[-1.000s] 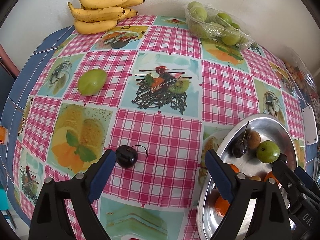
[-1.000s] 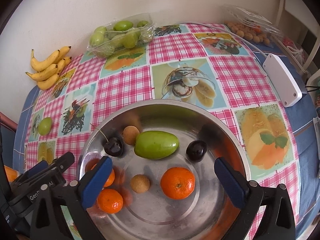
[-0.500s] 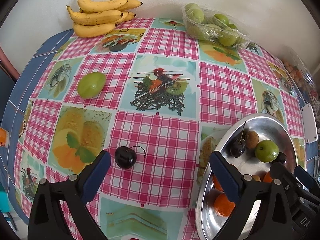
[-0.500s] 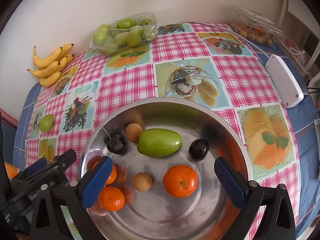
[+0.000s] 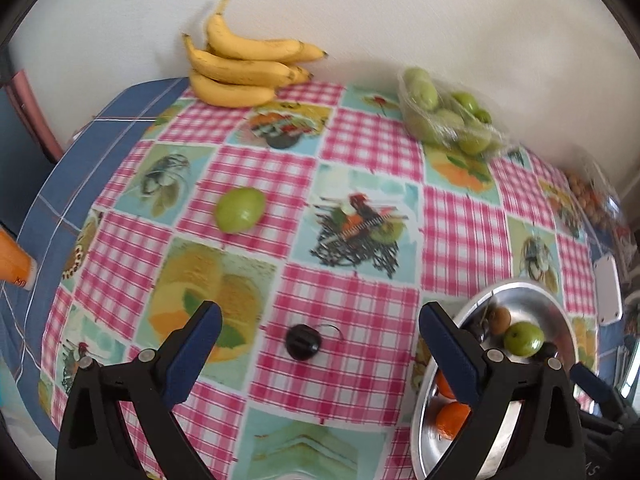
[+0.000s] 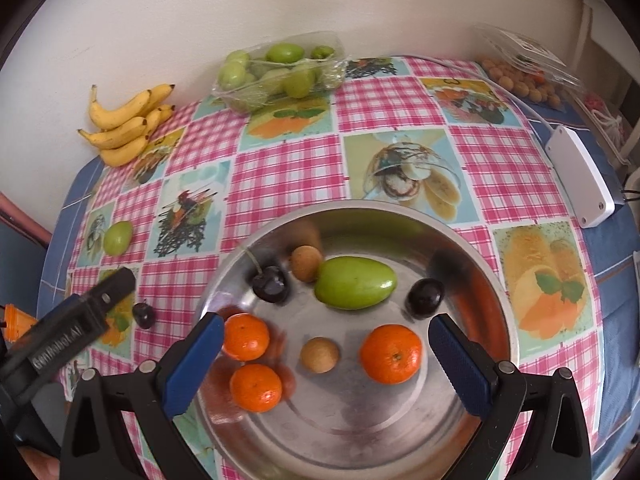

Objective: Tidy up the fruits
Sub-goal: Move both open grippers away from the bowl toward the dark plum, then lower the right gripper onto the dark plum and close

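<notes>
- The left gripper [image 5: 320,336] hovers above the checked tablecloth [image 5: 360,360], its blue-padded jaws spread wide and gripping nothing.
- A dark cherry [image 5: 302,341] with a thin stem lies on the cloth between those jaws, touched by neither pad.
- The right gripper [image 6: 326,344] hangs over the steel bowl [image 6: 400,432], jaws likewise wide apart and empty.
- Inside the bowl sit three oranges, the largest [image 6: 391,354] toward the right, a big green fruit [image 6: 355,282], two dark cherries, one with a stem [image 6: 270,284], and two small brown fruits, one of them [image 6: 319,355] near the middle.
- Farther out, a lone green fruit [image 5: 240,210] rests on the cloth, well apart from the bowl.
- Against the wall lie a bunch of bananas [image 5: 244,70] and a clear plastic tub of green fruit [image 5: 448,120].
- A white box [image 6: 576,182] with a cable sits at the table's right edge.
</notes>
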`<state>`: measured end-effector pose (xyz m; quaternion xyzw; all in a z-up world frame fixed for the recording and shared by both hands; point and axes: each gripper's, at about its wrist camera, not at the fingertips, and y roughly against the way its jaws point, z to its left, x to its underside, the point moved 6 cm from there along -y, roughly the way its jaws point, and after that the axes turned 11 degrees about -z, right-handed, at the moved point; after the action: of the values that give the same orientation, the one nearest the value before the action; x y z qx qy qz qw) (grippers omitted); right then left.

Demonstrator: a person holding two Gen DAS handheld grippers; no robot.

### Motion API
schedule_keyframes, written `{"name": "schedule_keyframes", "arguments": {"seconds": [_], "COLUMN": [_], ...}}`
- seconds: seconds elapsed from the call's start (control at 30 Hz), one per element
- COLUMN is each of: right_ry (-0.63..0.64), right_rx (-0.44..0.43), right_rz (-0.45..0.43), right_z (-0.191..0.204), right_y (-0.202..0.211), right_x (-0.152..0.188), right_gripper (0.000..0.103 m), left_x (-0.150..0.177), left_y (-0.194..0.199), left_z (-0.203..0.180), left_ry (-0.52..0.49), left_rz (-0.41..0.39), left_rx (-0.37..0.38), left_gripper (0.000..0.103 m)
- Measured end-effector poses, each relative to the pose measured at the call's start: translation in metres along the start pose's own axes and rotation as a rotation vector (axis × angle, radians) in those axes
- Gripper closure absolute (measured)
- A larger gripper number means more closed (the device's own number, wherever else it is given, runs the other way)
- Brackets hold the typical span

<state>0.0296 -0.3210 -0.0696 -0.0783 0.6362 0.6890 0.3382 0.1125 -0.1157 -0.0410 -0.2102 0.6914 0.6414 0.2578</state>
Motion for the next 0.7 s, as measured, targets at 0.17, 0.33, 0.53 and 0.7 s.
{"name": "schedule_keyframes", "arguments": {"seconds": [0.17,0.33,0.53,0.7], "right_ry": [0.009,0.068,0.153,0.201], "right_rx": [-0.040,-0.075,-0.093,-0.095], "right_rz": [-0.014,-0.006,0.013,0.042], "right_z": [0.017,0.044,0.074,0.090], "right_y": [0.004,0.004,0.000,-0.008], "right_x": [-0.001,0.003,0.014,0.023], "right_gripper": [0.000,0.000,0.000,0.000], "left_x": [-0.008,-0.002,0.017,0.027], "left_y": [0.009,0.006,-0.007,-0.008], "left_z": [0.023,0.045,0.073,0.090], "left_ry": [0.039,0.065,0.151,0.184], "left_rz": [-0.023,0.014,0.097,0.099], "left_rx": [-0.025,-0.079,-0.101,-0.115], "left_gripper": [0.004,0.004,0.004,0.004]}}
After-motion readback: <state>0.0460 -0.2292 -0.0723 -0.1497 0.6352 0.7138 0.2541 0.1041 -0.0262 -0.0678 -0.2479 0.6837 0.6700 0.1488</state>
